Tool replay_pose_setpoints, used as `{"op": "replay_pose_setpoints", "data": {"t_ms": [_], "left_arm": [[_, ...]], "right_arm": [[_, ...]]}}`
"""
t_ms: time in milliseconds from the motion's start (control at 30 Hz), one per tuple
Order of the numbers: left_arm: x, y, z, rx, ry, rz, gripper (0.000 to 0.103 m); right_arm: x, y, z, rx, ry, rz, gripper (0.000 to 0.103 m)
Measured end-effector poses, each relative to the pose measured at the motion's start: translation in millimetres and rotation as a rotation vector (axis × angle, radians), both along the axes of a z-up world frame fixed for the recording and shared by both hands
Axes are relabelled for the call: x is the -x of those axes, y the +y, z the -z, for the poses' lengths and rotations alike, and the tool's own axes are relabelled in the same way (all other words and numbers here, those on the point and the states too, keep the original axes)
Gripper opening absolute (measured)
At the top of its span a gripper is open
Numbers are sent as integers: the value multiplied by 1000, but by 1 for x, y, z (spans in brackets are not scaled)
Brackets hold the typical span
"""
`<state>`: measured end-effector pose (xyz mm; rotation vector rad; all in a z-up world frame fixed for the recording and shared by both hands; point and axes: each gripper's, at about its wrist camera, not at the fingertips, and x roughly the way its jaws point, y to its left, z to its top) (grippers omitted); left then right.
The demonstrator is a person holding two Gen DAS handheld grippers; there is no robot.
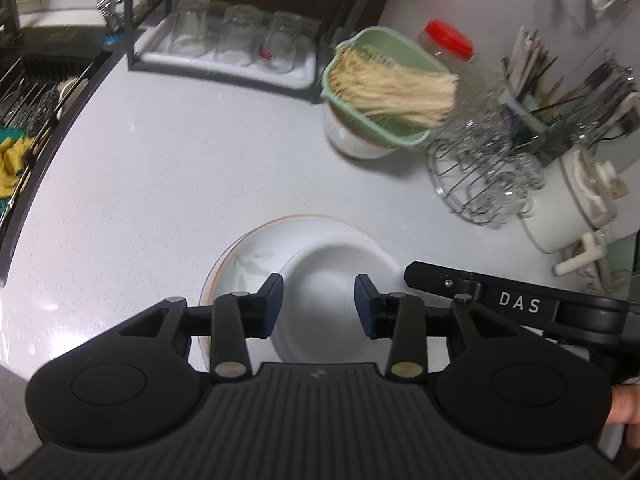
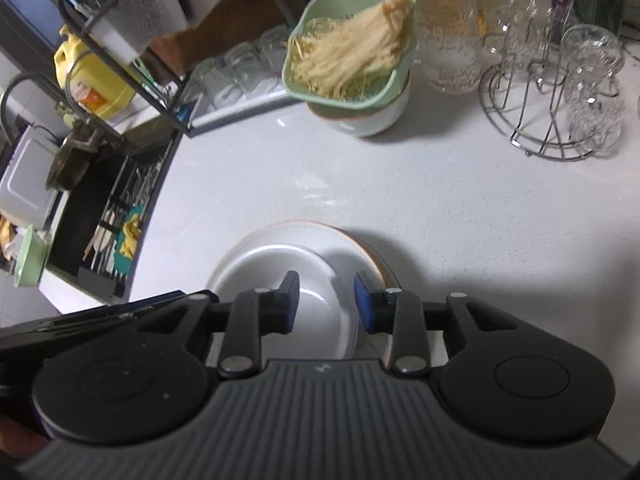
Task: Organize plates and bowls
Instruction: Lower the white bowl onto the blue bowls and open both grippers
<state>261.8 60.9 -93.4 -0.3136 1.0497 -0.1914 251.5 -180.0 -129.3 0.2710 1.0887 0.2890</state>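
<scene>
Where the white bowl [image 1: 332, 280] sits, it rests on the plate [image 1: 236, 268], off to the plate's right side, and both stand on the white tabletop [image 1: 180, 168]. Plate: white, thin orange rim line, faint leaf print on the exposed left part. Seen by the right wrist camera, the bowl [image 2: 276, 276] shows its hollow and the plate [image 2: 360, 248] shows beyond and to the right of it.

Left gripper [image 1: 320, 304]: jaws released, spread apart, nothing between the pads; the bowl lies directly ahead of and below the gap. Contact with the bowl cannot be told. Right gripper [image 2: 326, 302]: jaws likewise released, gap empty, bowl and plate rim below it. In the left view, the right gripper's black body marked "DAS" [image 1: 520, 304] enters just right of the left jaws, close beside the bowl.

Further ahead of the jaws, well apart from the plate: a green strainer basket [image 1: 376, 92] holding pale noodle-like strands [image 1: 396, 92], nested on a white bowl with an orange rim [image 2: 368, 116]. Right of it, a wire glass rack [image 2: 552, 112] with clear glasses hung inverted; behind, a jar with a red lid [image 1: 448, 40]. Far ahead left, a black-framed tray [image 1: 224, 52] with upturned glasses. At the left edge, a sink [image 1: 36, 92] with a dark grid rack. Yellow bottle [image 2: 92, 80] on a shelf above the sink in the right view.
</scene>
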Motion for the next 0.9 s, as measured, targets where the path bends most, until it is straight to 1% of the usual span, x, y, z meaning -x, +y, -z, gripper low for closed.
{"op": "replay_pose_setpoints", "data": {"t_ms": [133, 233, 400, 533, 700, 833, 900], "left_arm": [[0, 4, -21, -10, -42, 51, 45], [-1, 8, -40, -25, -69, 86, 45], [0, 20, -76, -30, -146, 89, 45], [10, 22, -102, -49, -211, 84, 45], [43, 17, -129, -61, -283, 87, 52], [78, 9, -144, -90, -329, 97, 55], [96, 5, -149, -100, -351, 93, 60]], "right_arm": [[7, 1, -16, 3, -33, 49, 34], [12, 2, -31, -16, -58, 87, 34], [24, 3, -60, -23, -135, 115, 34], [39, 0, -82, -22, -207, 127, 34], [64, -5, -105, -4, -276, 128, 34], [92, -11, -122, 4, -348, 137, 34], [107, -14, -128, 6, -382, 134, 35]]}}
